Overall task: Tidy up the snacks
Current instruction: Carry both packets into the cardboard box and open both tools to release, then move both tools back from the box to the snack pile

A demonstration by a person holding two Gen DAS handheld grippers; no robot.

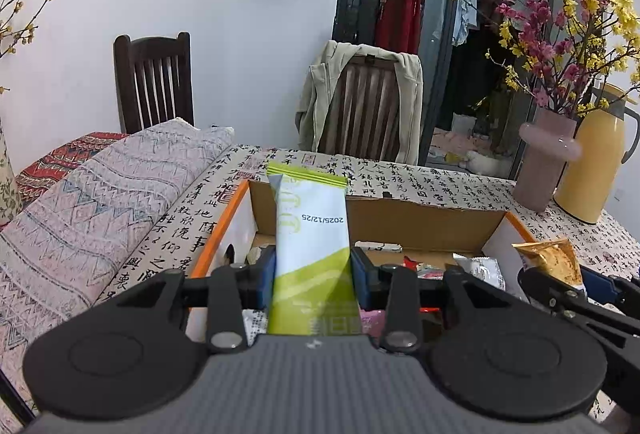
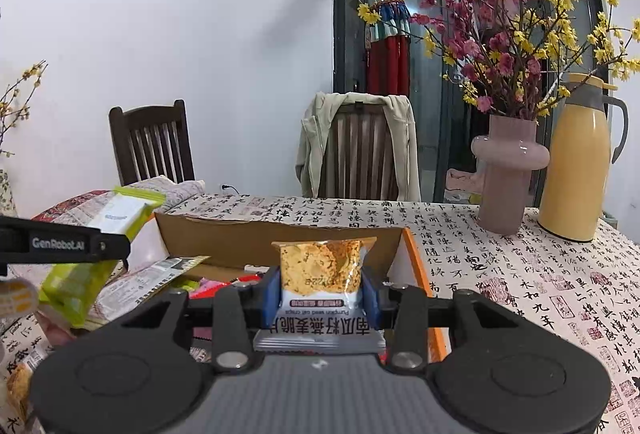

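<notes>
Left gripper [image 1: 314, 274] jaws clamped on green-and-white snack packet [image 1: 310, 234], packet upright above cardboard box [image 1: 420, 220]. Right gripper [image 2: 320, 294] jaws clamped on pumpkin seed crisp packet [image 2: 324, 274], also above box. Loose wrapped snacks [image 1: 478, 270] lie inside box. Beyond box, right: pink vase [image 2: 506, 177], yellow thermos [image 2: 576, 161].

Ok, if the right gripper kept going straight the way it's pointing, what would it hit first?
Probably the far wall of the cardboard box, just beyond the oat crisp packet the right gripper holds, though depth is unclear.
</notes>
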